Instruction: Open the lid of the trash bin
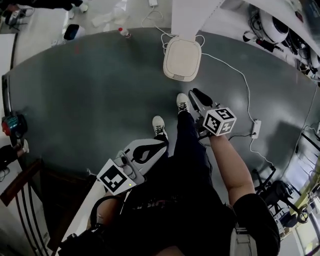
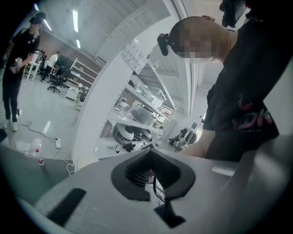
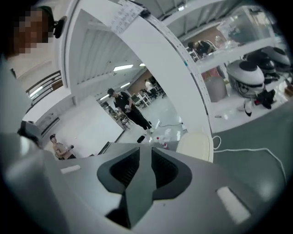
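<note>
The trash bin [image 1: 182,57] stands on the dark floor ahead of my feet, cream-white, with its lid flat down. It also shows as a pale shape [image 3: 196,145] just beyond the right jaws. My right gripper [image 1: 197,97] is held low in front of me and points toward the bin, still well short of it. Its jaws stand slightly apart with only floor seen through the gap, so it is open and holds nothing. My left gripper [image 1: 150,147] hangs by my left leg, farther from the bin. Its jaw tips meet with nothing between them.
A white cable runs from the bin to a power strip [image 1: 256,129] on the right. A white column [image 1: 192,15] rises just behind the bin. Cluttered shelves [image 1: 280,25] line the far right, and a wooden rail [image 1: 20,185] stands at lower left. A small bottle [image 1: 123,33] lies beyond.
</note>
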Demonstrator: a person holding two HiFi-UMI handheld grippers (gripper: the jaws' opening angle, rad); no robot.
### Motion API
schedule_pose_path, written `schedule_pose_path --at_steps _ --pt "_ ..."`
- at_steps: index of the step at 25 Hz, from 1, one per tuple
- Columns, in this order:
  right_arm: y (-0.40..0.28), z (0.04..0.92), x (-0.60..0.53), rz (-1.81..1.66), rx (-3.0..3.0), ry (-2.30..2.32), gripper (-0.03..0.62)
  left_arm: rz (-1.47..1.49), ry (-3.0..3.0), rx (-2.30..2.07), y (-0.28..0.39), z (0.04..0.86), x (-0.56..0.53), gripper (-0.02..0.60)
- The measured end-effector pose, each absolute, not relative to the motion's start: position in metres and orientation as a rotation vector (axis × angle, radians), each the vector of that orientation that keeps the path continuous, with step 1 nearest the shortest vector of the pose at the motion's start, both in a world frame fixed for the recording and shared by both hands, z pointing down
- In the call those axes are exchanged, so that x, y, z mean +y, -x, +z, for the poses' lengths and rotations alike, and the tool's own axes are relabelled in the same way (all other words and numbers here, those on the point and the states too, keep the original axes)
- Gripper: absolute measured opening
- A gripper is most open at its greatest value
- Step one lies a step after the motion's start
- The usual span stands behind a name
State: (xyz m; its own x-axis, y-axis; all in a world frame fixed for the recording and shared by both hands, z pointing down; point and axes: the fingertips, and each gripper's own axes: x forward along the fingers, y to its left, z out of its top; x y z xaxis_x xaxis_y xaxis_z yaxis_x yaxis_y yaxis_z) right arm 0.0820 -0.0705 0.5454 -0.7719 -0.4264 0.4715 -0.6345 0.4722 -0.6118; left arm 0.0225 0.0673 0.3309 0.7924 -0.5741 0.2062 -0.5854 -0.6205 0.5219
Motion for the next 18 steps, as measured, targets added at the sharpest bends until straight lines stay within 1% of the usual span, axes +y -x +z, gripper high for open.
schedule_pose_path --at_steps 5,9,18 --pt "-0.080 0.646 -0.073 1.433 -2.228 -0.944 0.110 0.048 -2.351 -0.857 -0.031 0.358 0.057 0.000" --pt "-0.085 0.705 -0.075 1.652 -2.034 -1.040 0.135 0.112 -2.300 -0.850 -0.031 0.383 0.060 0.000" --pt "-0.086 0.814 -0.097 1.755 -1.769 -1.179 0.142 0.102 -2.176 -0.851 -0.033 0.433 0.064 0.000"
